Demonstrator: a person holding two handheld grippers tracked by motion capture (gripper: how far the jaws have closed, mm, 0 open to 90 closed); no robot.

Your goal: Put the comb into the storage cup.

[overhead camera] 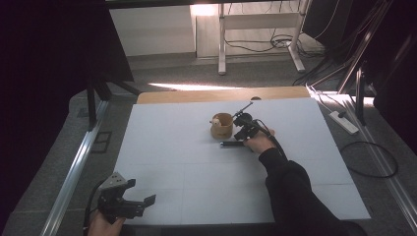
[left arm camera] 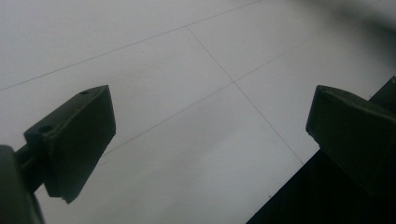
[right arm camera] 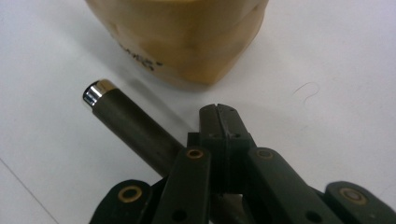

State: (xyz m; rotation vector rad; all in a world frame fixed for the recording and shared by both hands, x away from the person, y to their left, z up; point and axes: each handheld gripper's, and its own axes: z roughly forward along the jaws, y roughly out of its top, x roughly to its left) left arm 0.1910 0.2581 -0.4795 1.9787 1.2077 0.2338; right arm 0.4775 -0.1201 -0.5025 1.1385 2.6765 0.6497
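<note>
A tan cup (overhead camera: 222, 126) stands at the middle of the white table (overhead camera: 187, 172), with a small pale thing at its rim. It rises just beyond the jaws in the right gripper view, cup (right arm camera: 187, 42). A dark pen (overhead camera: 232, 144) with a silver end lies flat on the table in front of the cup. My right gripper (overhead camera: 241, 133) is low over the table beside the cup. Its jaws (right arm camera: 219, 121) are pressed together with nothing between them, and the pen (right arm camera: 130, 126) runs under the linkage on their left. My left gripper (overhead camera: 142, 191) rests open at the table's near left corner, jaws (left arm camera: 210, 135) wide apart over bare table.
A wooden strip (overhead camera: 221, 94) borders the table's far edge. A power strip (overhead camera: 344, 123) and cables lie on the floor to the right. A metal rail (overhead camera: 74, 167) runs along the left. Desk legs (overhead camera: 222, 44) stand beyond the table.
</note>
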